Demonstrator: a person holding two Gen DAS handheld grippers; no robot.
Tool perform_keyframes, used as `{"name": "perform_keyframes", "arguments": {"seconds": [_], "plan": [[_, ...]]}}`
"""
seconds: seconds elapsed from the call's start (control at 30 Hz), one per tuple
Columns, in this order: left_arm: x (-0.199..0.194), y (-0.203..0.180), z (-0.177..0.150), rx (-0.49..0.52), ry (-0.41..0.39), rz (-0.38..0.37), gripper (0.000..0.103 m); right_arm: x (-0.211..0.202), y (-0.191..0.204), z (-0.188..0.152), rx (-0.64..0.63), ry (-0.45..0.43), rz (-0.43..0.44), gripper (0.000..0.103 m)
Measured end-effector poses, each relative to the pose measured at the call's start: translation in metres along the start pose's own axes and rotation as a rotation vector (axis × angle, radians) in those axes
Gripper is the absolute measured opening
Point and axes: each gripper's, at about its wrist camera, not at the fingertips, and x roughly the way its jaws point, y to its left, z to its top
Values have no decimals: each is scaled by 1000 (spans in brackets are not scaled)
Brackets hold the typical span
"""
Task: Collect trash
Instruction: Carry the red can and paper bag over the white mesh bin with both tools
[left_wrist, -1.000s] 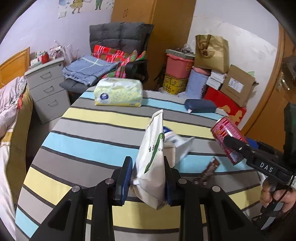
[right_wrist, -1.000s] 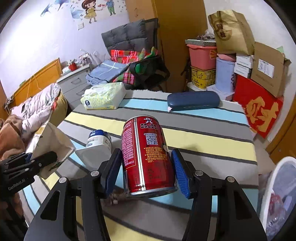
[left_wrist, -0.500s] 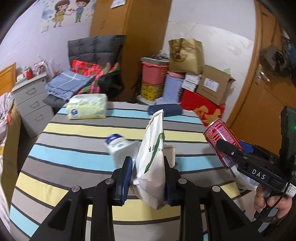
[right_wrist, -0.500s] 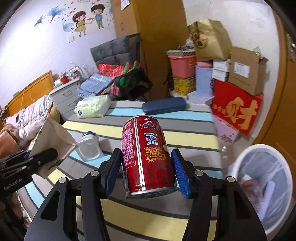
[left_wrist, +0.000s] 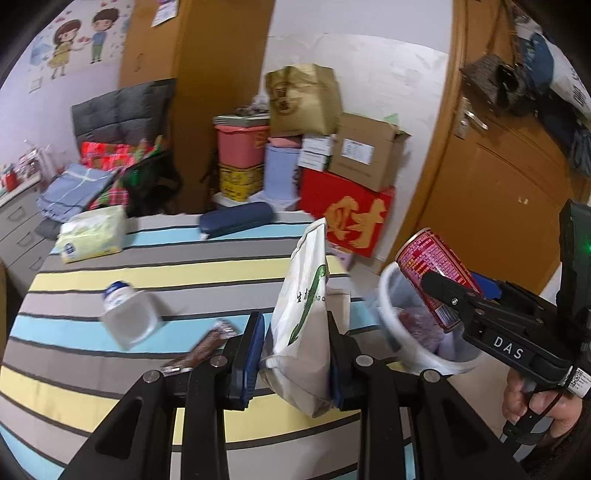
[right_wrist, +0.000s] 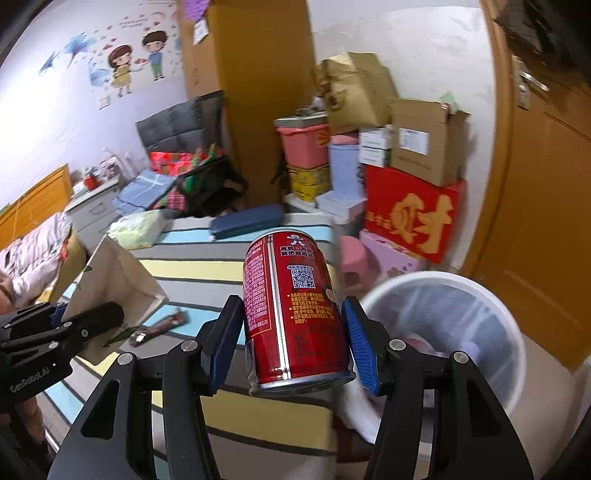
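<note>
I've got both grippers loaded. My right gripper (right_wrist: 291, 343) is clamped on the red can (right_wrist: 295, 314), centre of the right wrist view, blue pads pressed against both its sides. My left gripper (left_wrist: 295, 354) is pinching the white paper bag (left_wrist: 306, 317), which stands upright between the pads in the lower middle of the left wrist view.

The white bin (right_wrist: 443, 332) sits at the lower right of the right wrist view, lined with a clear bag, some rubbish already inside. From the left wrist view, the can (left_wrist: 436, 273) looks to hang just above the bin's rim (left_wrist: 413, 362), at the right of the frame.

So I judge this as the drop-off step: carry done, release not yet made. Next I want the can squarely over the opening, then I part the right fingers and let it fall. The bag needs the same treatment after, and it is light and floppy, so it may cling to a pad.

2 pieces lie on the striped table (left_wrist: 110, 387) at the left of the left wrist view: a white bottle (left_wrist: 127, 317) on its side and a brown wrapper (left_wrist: 201, 350) just beside my left fingers. Those are for the next trip.
</note>
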Motion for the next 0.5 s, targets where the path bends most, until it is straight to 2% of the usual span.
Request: {"name": "perform_keyframes", "arguments": {"seconds": [0.5], "plan": [[45, -100, 4, 101, 54, -123, 31, -23, -71, -18, 76, 4, -137, 57]]}}
